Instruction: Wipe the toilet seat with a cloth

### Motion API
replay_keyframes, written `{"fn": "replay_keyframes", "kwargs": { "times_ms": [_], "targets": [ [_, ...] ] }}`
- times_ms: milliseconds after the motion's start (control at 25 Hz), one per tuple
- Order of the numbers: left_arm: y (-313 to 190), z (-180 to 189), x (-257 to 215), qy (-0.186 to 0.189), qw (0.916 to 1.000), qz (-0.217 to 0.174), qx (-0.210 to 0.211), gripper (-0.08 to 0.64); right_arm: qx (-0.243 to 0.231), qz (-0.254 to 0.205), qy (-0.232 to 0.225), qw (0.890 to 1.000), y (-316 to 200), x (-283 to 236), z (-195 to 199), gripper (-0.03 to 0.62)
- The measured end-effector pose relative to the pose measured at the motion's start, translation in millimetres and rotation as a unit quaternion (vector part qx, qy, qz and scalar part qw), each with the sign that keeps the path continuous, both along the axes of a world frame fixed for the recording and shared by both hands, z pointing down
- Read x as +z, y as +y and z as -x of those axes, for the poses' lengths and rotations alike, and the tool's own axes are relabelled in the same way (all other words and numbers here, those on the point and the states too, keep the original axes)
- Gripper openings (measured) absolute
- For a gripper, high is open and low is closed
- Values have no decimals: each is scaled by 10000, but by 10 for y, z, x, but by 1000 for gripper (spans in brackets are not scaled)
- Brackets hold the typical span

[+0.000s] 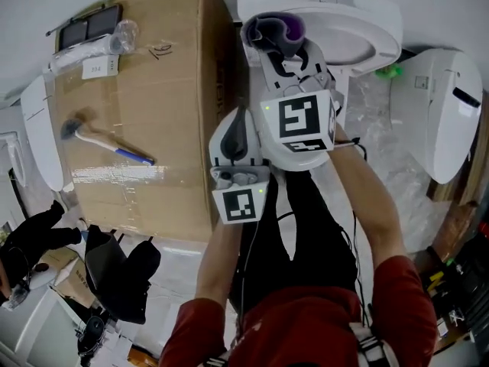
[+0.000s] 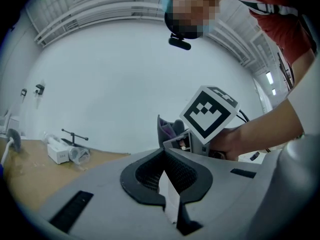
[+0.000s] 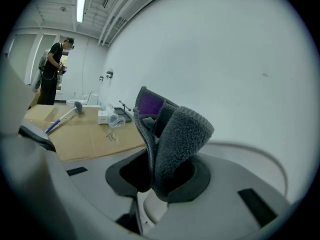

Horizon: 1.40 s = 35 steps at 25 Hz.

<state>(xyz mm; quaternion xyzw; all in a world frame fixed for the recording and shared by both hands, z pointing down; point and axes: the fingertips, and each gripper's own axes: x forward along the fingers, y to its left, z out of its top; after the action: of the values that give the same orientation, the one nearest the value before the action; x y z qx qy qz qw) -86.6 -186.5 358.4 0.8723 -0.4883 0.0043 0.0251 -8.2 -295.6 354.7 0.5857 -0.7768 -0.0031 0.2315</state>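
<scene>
Gripping a fluffy grey cloth with a purple inner face point(image 3: 172, 144), the right gripper point(image 3: 161, 181) has its two dark jaws closed on the cloth's lower end. The fabric is folded over on itself. In the right gripper view its long axis runs up out of the jaws and on along the line they point. The rounded free end is toward the pale wall, and the purple side shows at the top left of the fold.

In the head view the right gripper point(image 1: 281, 56) points toward the top of the picture. The cloth point(image 1: 273, 30) is bunched at the gripper's tip, over the near left edge of the white toilet seat point(image 1: 367, 40). Whether the fabric touches the seat cannot be told.

The left gripper point(image 1: 242, 117) lies just beside the right one, on its left and a little nearer the person. It points the same way. In its own view the left gripper point(image 2: 165, 171) has its ribbed pads pressed together with nothing between them.

A large brown cardboard box point(image 1: 153, 90) stands to the left of the toilet. On its top lies a hammer with a pale handle and blue grip point(image 1: 99, 138). A second white toilet point(image 1: 443, 113) stands at the right edge.
</scene>
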Motion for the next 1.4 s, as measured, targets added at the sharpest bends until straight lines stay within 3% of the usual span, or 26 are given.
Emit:
{"fn": "replay_keyframes", "kwargs": {
  "times_ms": [320, 640, 840, 1040, 1400],
  "targets": [
    [80, -458, -363, -2, 9998, -75, 174, 12, 475, -302, -188, 9982, 178, -545, -820, 83],
    [197, -960, -441, -24, 9990, -47, 449, 12, 1169, -314, -358, 9920, 516, -568, -1736, 83],
    [257, -1210, -372, -109, 9980, -25, 626, 12, 1730, -135, -488, 9836, 743, -303, -2317, 83],
    [330, -1371, -261, -149, 9973, 34, 712, 12, 2236, 100, -943, 9700, 966, 149, -2764, 83],
    [341, -1434, 82, -332, 9964, 188, 760, 12, 2520, 592, -1135, 9592, 1140, 1045, -2854, 83]
  ]
}}
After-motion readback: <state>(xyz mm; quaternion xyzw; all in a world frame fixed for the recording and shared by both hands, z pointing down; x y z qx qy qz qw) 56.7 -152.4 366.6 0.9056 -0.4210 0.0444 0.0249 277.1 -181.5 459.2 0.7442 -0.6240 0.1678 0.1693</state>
